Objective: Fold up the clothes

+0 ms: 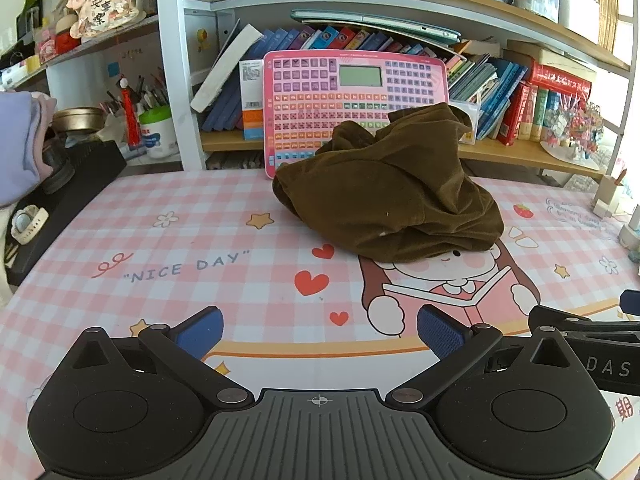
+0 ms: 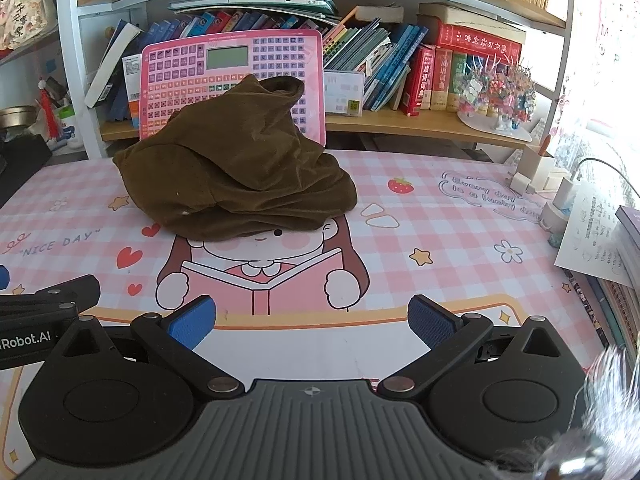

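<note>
A dark brown garment [image 1: 394,188] lies crumpled in a heap on the pink checked desk mat [image 1: 192,240], toward the back of the desk. The right wrist view shows the same garment [image 2: 240,176] left of centre, on the mat [image 2: 440,232]. My left gripper [image 1: 320,330] hovers near the front edge, well short of the garment, open with nothing between its blue pads. My right gripper [image 2: 312,322] is also open and empty, beside the left one. Part of the right gripper [image 1: 592,340] shows at the left view's right edge.
A pink toy keyboard board [image 1: 352,100] leans on the bookshelf [image 1: 520,152] behind the garment. A black box [image 1: 68,196] and folded lilac cloth [image 1: 18,144] sit at left. Chargers [image 2: 560,192], papers and books [image 2: 608,248] crowd the right edge.
</note>
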Available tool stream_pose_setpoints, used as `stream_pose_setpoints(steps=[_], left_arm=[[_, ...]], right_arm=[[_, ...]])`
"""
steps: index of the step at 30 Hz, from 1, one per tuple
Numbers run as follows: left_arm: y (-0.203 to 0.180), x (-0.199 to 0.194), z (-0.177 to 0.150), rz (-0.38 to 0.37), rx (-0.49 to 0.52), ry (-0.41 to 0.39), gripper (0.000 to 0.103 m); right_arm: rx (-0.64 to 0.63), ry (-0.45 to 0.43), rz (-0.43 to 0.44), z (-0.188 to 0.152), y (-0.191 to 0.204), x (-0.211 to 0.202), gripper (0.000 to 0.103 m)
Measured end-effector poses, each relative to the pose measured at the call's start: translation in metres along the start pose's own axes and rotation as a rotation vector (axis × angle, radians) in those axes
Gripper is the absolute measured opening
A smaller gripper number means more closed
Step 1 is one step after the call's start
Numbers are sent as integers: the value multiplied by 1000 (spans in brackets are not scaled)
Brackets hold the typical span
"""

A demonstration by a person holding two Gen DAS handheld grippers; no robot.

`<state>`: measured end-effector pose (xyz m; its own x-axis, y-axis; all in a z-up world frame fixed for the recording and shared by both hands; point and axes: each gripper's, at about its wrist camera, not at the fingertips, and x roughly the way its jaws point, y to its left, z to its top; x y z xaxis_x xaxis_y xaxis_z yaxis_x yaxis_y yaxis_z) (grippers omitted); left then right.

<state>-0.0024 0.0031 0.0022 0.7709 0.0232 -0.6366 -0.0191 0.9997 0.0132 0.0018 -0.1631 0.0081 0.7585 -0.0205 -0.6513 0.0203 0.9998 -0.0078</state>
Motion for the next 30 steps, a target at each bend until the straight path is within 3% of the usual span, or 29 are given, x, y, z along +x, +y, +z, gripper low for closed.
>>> stream_pose_setpoints(steps=[30], left_arm=[[0,-4,-2,13,1,1,103]], right_arm=[[8,3,18,-2,0,-2,103]])
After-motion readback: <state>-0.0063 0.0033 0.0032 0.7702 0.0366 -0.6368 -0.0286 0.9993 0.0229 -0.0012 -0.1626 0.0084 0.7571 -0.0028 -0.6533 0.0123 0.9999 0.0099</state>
